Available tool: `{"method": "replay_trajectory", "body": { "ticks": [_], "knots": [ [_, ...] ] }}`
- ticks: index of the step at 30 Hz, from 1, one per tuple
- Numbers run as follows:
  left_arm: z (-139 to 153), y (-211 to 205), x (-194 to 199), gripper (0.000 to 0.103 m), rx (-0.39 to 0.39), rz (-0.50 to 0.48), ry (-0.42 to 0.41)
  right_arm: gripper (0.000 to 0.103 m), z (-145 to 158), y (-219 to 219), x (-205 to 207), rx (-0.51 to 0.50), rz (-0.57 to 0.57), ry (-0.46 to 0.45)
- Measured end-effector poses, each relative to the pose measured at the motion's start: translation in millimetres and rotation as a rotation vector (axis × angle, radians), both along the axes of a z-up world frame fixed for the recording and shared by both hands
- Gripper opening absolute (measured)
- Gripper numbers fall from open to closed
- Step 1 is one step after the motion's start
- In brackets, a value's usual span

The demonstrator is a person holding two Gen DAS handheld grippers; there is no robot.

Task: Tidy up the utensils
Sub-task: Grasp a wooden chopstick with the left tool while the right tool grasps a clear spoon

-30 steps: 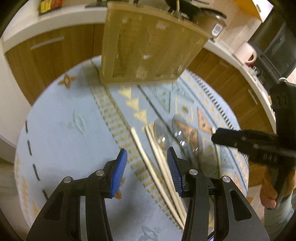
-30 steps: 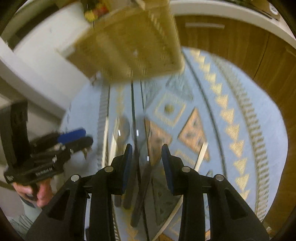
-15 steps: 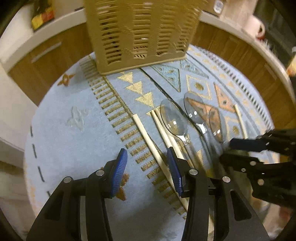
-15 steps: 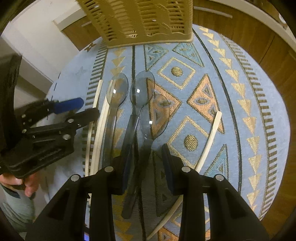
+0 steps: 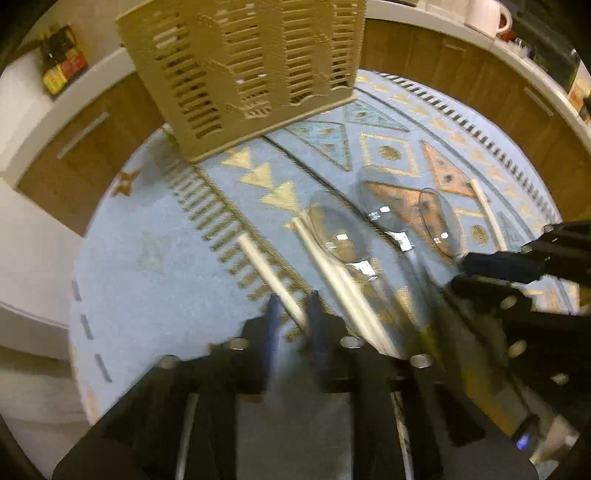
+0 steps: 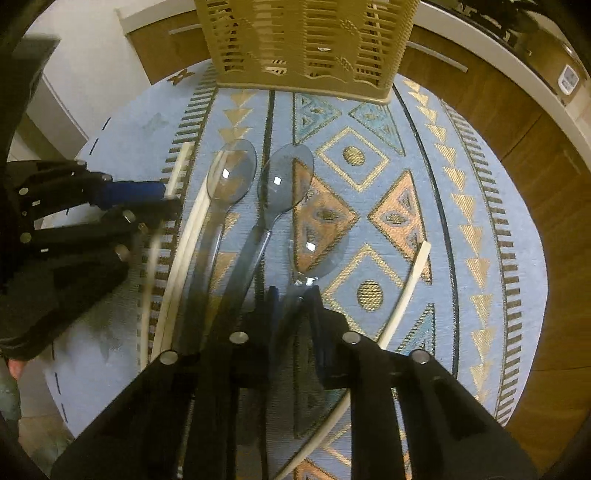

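Three clear plastic spoons and several cream chopsticks lie on a round table with a blue patterned cloth. My left gripper is shut on the leftmost chopstick, low over the cloth. My right gripper is shut on the handle of the right clear spoon. The other two spoons lie to its left. A lone chopstick lies at the right. The tan slotted utensil basket stands at the table's far side, also in the left wrist view.
Wooden cabinets with a white counter curve round behind the table. A white mug and bottles stand on the counter. The table edge is near on the right.
Both grippers have dropped toward the cloth and closed: the left on the leftmost chopstick, the right on the right spoon's handle. They were open half a second ago.
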State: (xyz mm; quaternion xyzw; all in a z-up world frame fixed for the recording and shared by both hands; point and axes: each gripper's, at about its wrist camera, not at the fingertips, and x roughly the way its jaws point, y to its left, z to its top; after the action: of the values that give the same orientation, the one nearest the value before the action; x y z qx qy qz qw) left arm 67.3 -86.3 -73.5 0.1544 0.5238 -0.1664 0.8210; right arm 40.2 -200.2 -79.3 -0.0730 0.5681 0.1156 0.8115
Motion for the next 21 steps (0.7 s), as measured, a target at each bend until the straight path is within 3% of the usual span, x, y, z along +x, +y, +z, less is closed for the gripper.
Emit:
{"method": "replay_trajectory", "body": {
  "ticks": [12,14,18,21],
  "knots": [
    [-0.6,40.5,7.0,0.005,-0.09,0.029,0.062,0.011,1.6,-38.0,23.6,0.046,-0.072,0.044],
    [0.0,44.4,9.8,0.006,-0.096,0.006,0.093,0.012,1.9,-36.8,28.3,0.042,-0.061,0.075],
    [-0.1,43.1,16.3,0.02,-0.123,-0.039,0.172,0.012,1.8,-35.7,33.2,0.032,-0.036,0.123],
    [-1.3,35.5,19.0,0.018,-0.076,-0.077,0.192,0.012,1.3,-32.8,39.7,0.023,-0.022,0.149]
  ]
}}
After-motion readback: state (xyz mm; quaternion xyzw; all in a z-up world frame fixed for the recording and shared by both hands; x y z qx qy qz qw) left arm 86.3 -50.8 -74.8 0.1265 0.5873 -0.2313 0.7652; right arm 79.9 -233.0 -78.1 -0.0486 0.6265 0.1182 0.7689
